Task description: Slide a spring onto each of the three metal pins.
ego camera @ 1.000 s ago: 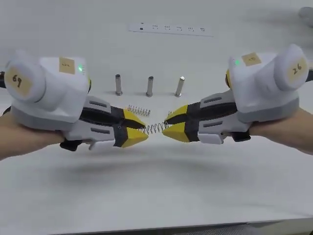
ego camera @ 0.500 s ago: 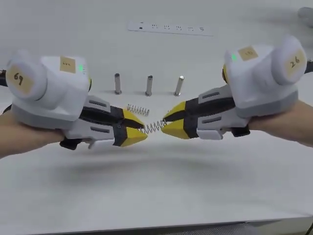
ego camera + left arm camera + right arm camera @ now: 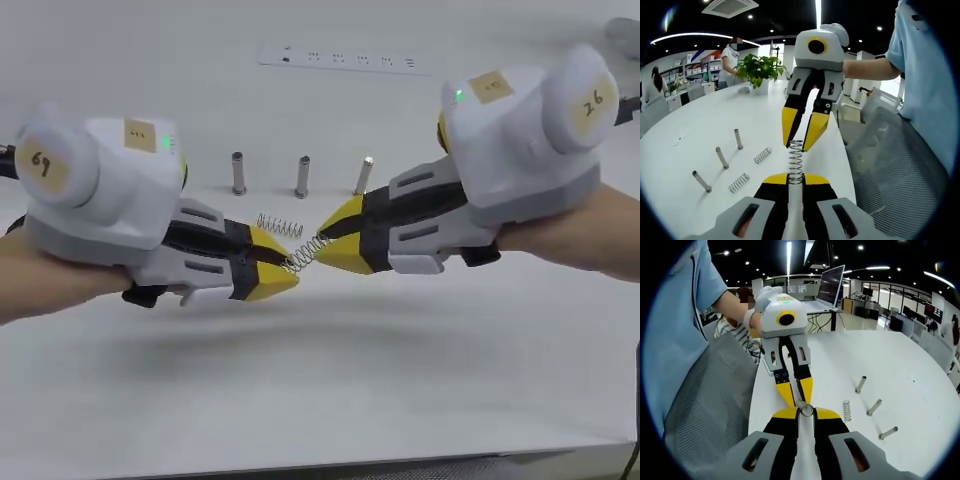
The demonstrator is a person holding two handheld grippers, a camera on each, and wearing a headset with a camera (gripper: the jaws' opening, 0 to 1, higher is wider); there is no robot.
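White table point(image 3: 330, 380) in the head view: we see the left gripper point(image 3: 287, 272) and the right gripper point(image 3: 322, 240) meet tip to tip near the middle, with a spring point(image 3: 303, 256) spanning the gap between them, off the table. Each gripper is clenched on one end of it. Behind them three pins point(image 3: 302, 176) stand upright in a row, bare, and a loose spring point(image 3: 281, 226) lies just in front of them. A power strip point(image 3: 345, 60) lies at the far edge

In the left gripper view we look along the left gripper point(image 3: 795, 178), its jaws pinching the lower end of the spring point(image 3: 795, 161). The right gripper point(image 3: 795, 147) comes in from above and nips the upper end. To the left the pins point(image 3: 721, 157) stand on the table point(image 3: 705, 125), with two loose springs point(image 3: 762, 155) beside them

In the right gripper view the right gripper point(image 3: 806, 414) grips the spring point(image 3: 806, 410) end-on, so we see mostly one coil. The left gripper point(image 3: 800, 401) holds the far end. The pins point(image 3: 873, 407) stand to the right, one loose spring point(image 3: 846, 410) near them
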